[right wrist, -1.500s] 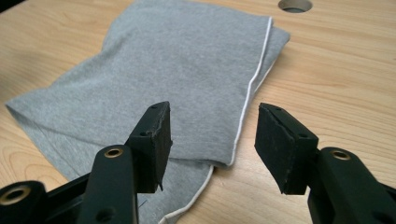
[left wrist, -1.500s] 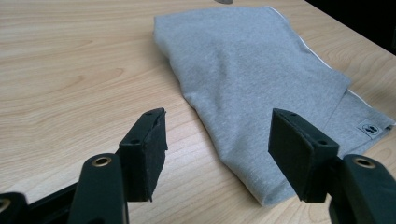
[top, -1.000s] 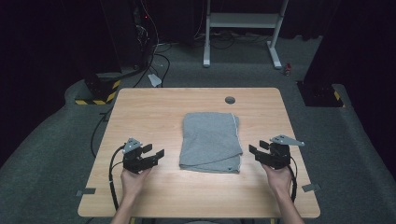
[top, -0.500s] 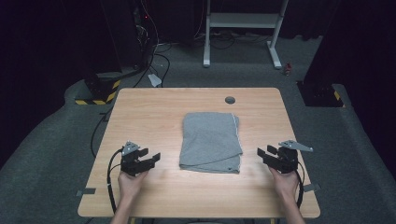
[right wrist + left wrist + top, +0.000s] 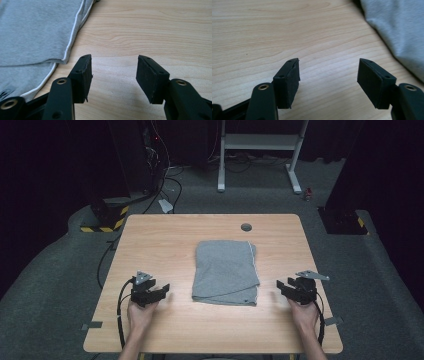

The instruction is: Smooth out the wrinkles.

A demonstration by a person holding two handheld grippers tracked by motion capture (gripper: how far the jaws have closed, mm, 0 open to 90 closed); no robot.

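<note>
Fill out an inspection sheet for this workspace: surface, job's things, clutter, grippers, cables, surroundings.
Surface: wooden table, light grain, with a round dark grommet near its far edge.
Job's things: folded grey cloth lying flat at mid-table, white-trimmed edge along its right side; neither gripper touches it.
Clutter: nothing seen on the tabletop.
Grippers: left gripper and right gripper flank the cloth, each held in a hand; both stand open with only bare wood between the fingers.
Cables: a black cable trails from the left gripper; more cables lie on the floor beyond.
Surroundings: grey carpet, a white metal stand, a yellow-and-black striped base, dark backdrop.
</note>
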